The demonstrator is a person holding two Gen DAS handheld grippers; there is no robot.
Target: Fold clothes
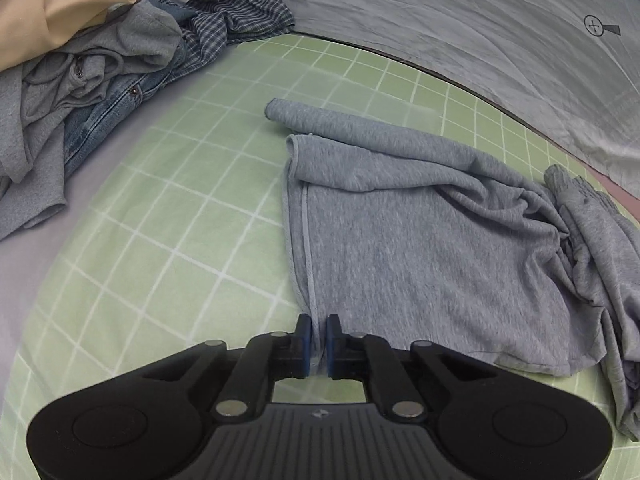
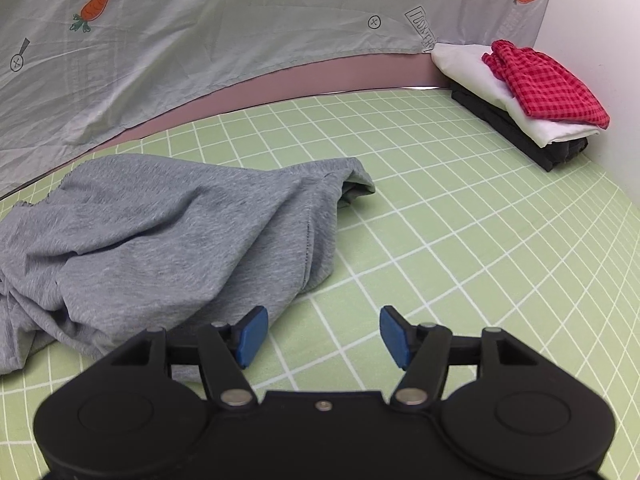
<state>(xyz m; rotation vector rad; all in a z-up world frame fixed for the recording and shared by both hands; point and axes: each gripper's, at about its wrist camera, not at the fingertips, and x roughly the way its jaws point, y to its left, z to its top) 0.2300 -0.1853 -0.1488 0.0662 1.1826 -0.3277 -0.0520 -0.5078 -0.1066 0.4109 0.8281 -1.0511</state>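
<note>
Pinching the grey garment (image 1: 420,240) by its hem on the green grid mat (image 1: 160,208), my left gripper (image 1: 319,344) risks dragging the bunched far side. My right gripper (image 2: 320,336) gapes empty beside it, so one-cornered lifting could twist the cloth.

The right gripper (image 2: 320,334) is hovering low over the green grid mat (image 2: 460,240) with its blue pads wide apart. Its left pad is touching or overlapping the near edge of the crumpled grey garment (image 2: 168,232). Far right, a stack of folded clothes (image 2: 532,96) is lying against the white wall (image 2: 600,60).
</note>
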